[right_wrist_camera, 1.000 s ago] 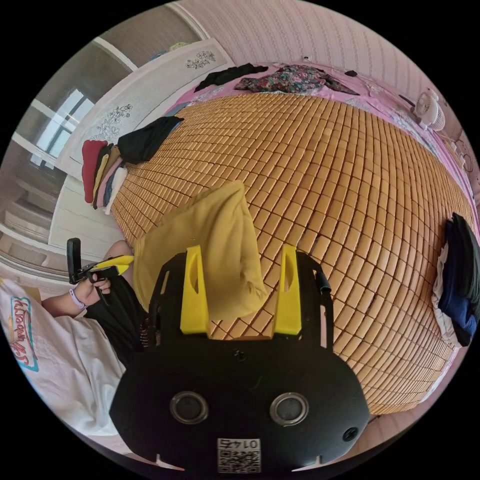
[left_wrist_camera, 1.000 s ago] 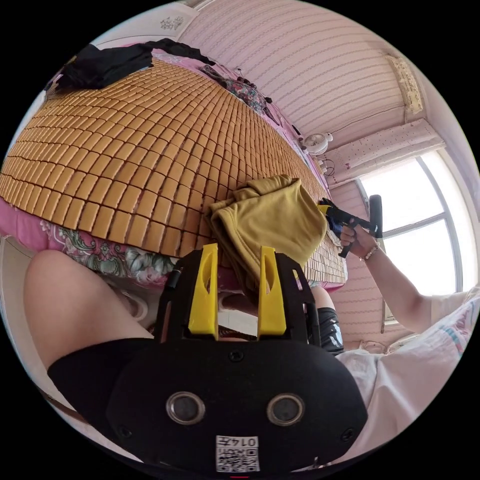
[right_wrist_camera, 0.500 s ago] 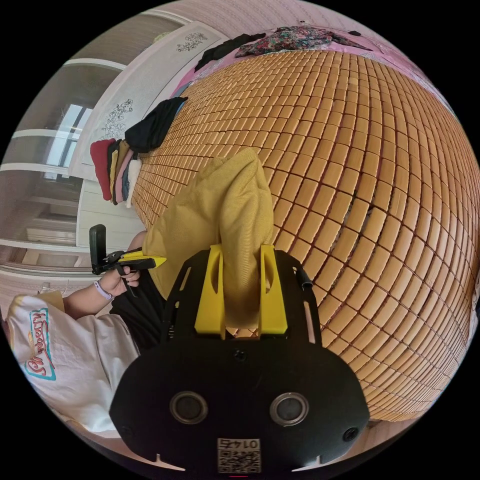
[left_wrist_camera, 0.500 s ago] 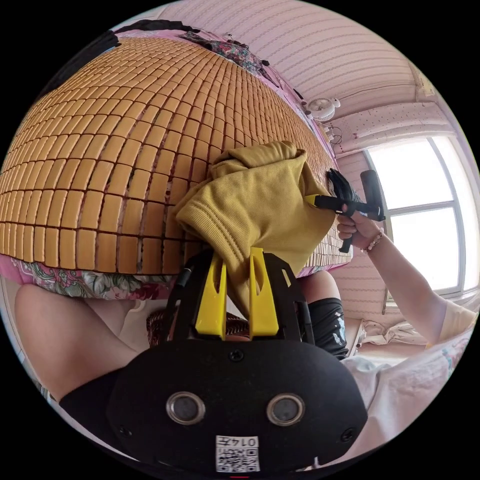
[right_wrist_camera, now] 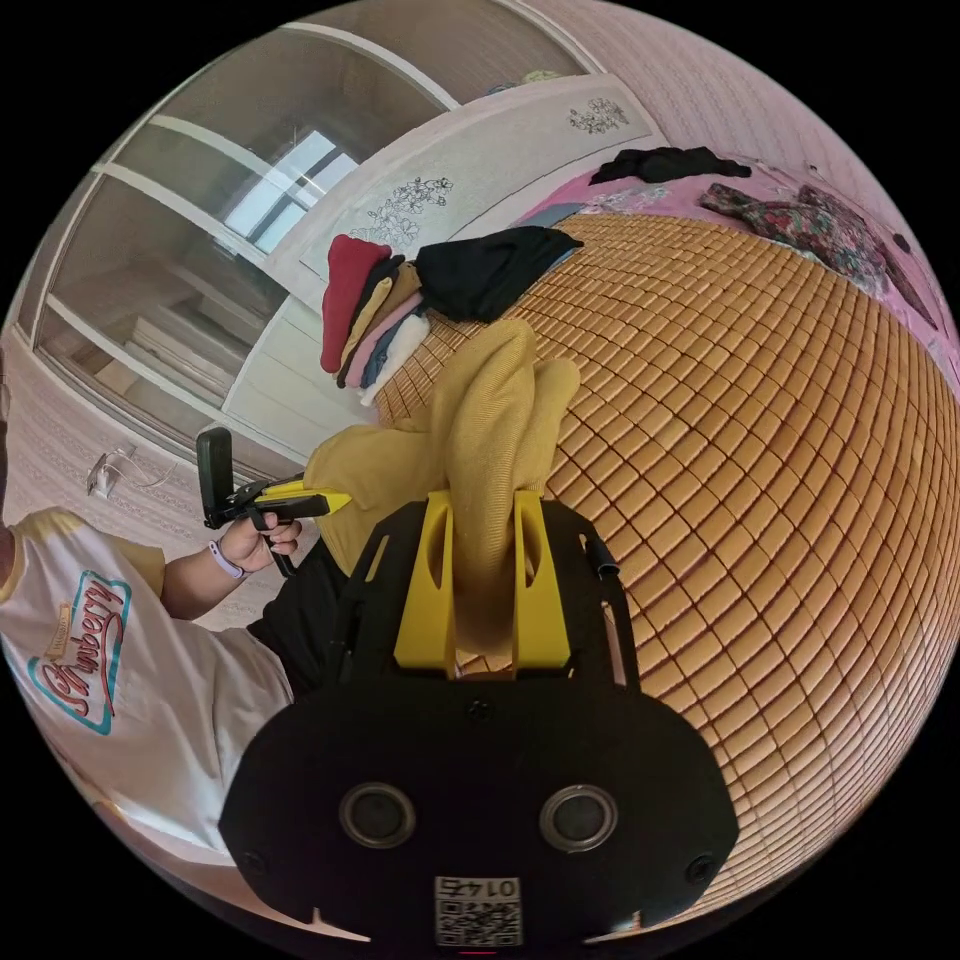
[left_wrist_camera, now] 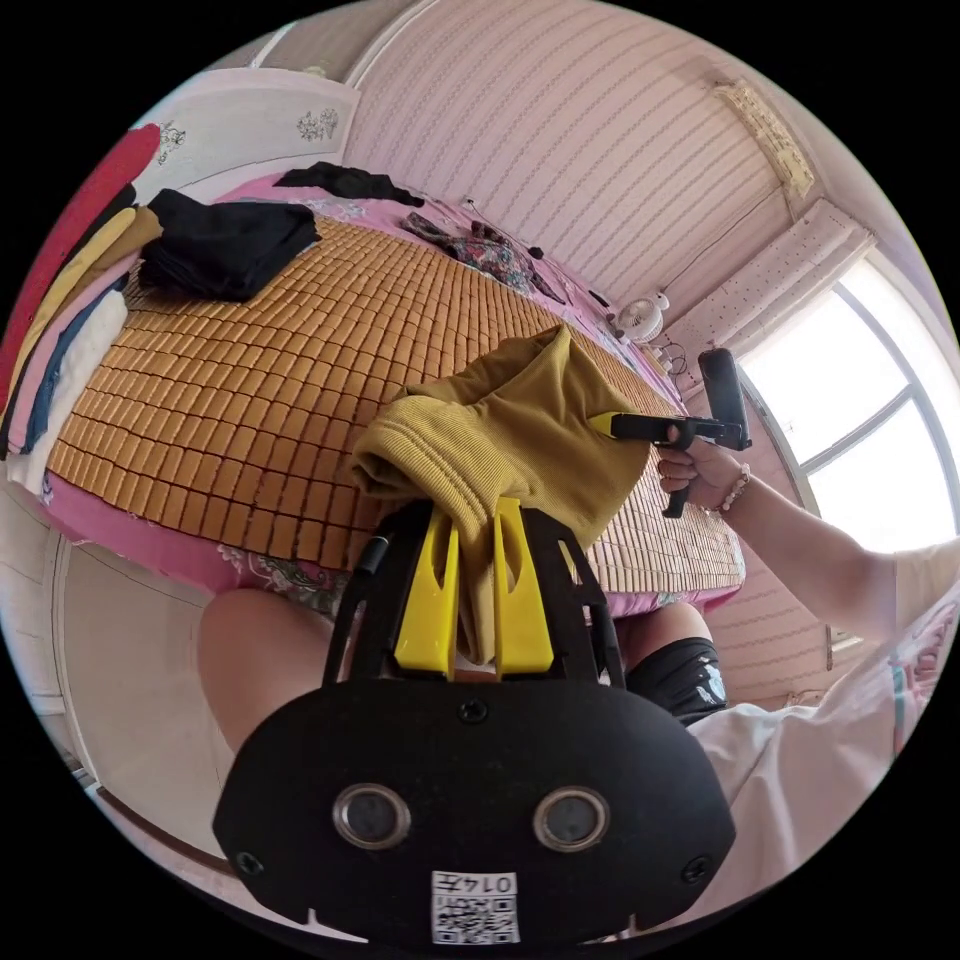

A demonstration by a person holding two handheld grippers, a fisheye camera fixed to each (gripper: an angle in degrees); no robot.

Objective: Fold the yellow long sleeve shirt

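While 2 tongs clamp 1 yellow shirt (left_wrist_camera: 520,440), 1 clothes stack (right_wrist_camera: 372,310) sits nearby.

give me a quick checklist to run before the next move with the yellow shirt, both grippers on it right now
1. Left gripper clamped on the yellow shirt: ok, cloth is pinched between both jaws.
2. Right gripper clamped on the shirt: ok, a fold of cloth sits between both jaws.
3. Shirt spread flat for folding: not ok, it hangs bunched between the grippers.
4. Sleeves located: cannot tell, they are lost in the bunched cloth.
5. Free space on the bamboo mat to lay it down: ok, the middle is bare.
6. Stack of folded clothes and black garment out of the way: ok, they sit at the mat's edge.
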